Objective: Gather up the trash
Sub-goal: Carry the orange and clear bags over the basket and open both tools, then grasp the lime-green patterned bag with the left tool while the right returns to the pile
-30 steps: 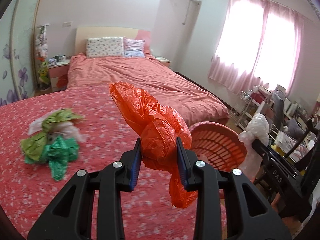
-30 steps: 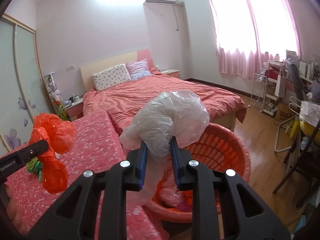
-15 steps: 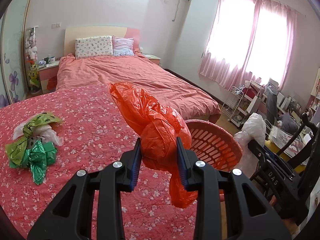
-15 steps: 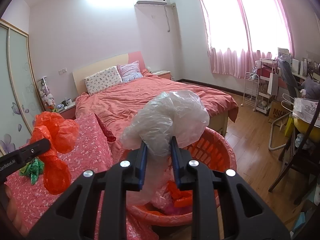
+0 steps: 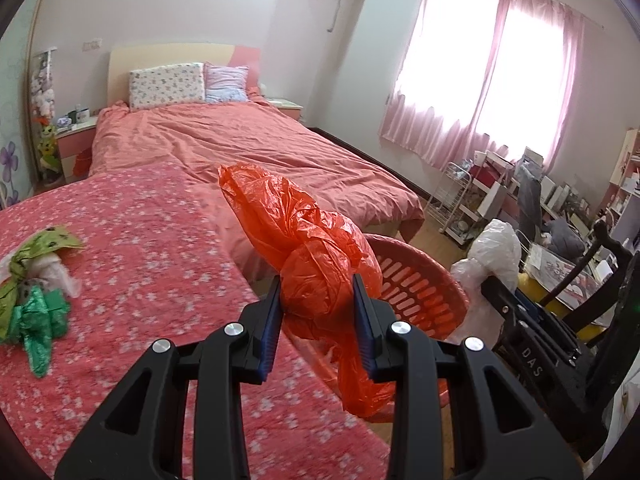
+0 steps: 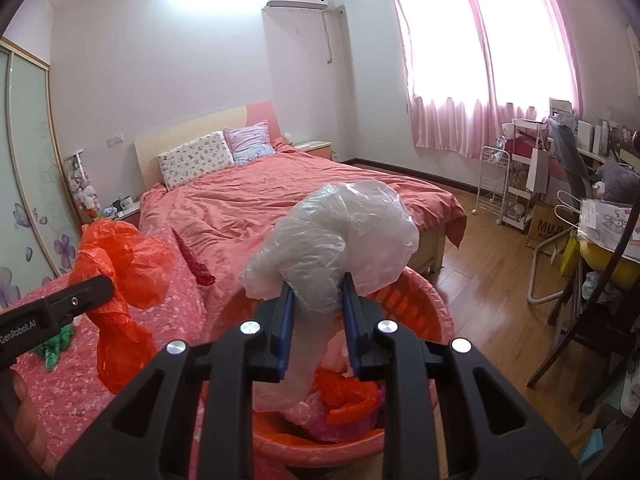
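My left gripper (image 5: 318,306) is shut on a crumpled orange plastic bag (image 5: 304,248) and holds it above the table's right edge, beside the red slotted basket (image 5: 420,280). The orange bag also shows in the right wrist view (image 6: 120,268). My right gripper (image 6: 318,314) is shut on a clear plastic bag (image 6: 344,232) and holds it over the basket (image 6: 432,304), which has red and pink trash inside. The clear bag shows in the left wrist view (image 5: 494,252). A bundle of green and white bags (image 5: 34,292) lies on the floral tablecloth (image 5: 152,248).
A bed with a salmon cover (image 5: 248,148) stands behind the table. A white wire rack (image 6: 494,184), a cluttered desk and dark chairs (image 6: 592,300) fill the right side. Wooden floor (image 6: 492,280) lies between the bed and the chairs.
Both grippers have moved right and forward toward the basket, still holding their bags. The right gripper now hangs over the basket's inside. The green bundle has slid left in the left wrist view.
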The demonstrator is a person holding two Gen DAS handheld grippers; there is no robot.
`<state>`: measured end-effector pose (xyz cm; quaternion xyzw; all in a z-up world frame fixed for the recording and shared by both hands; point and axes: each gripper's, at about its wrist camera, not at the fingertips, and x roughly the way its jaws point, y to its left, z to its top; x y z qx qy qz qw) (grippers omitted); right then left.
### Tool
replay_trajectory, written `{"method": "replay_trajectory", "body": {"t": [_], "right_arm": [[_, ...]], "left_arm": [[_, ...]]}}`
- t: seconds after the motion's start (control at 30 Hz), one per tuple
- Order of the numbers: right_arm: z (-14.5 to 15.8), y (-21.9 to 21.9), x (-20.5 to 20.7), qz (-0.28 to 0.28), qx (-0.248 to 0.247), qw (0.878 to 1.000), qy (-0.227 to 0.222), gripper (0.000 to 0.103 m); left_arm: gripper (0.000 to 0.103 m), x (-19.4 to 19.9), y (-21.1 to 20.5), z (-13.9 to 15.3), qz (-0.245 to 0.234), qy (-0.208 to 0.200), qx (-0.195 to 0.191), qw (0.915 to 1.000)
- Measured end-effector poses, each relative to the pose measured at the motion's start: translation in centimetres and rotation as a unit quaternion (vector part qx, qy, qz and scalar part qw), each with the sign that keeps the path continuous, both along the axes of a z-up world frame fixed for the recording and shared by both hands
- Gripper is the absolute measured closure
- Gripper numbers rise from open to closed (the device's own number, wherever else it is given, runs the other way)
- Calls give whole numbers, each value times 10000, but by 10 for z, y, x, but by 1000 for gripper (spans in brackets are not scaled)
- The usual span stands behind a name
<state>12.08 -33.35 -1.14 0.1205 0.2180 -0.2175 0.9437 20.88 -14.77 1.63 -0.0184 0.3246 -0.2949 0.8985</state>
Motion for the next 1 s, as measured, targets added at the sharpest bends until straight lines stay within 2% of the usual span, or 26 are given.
{"method": "replay_trajectory", "body": {"t": [0.5, 0.57, 0.67, 0.73, 0.9, 1.0], "right_arm": [[-16, -36, 15, -148, 362, 9992, 86, 80], [-17, -37, 19, -120, 353, 9993, 102, 79], [-20, -39, 22, -76, 374, 9992, 103, 76], [-21, -40, 24, -59, 400, 9991, 116, 67], [-23, -35, 21, -58, 340, 9994, 91, 46], [-22, -28, 19, -80, 217, 9997, 98, 37]], "left_arm": [[70, 9, -44, -23, -387, 230, 203, 9988], [69, 11, -46, -26, -399, 273, 240, 9985], [59, 13, -45, -30, -392, 336, 285, 9983], [47, 14, -44, -32, -352, 367, 316, 9982], [46, 16, -29, -36, -133, 364, 422, 9984], [46, 17, -17, -36, 33, 308, 488, 9983]]}}
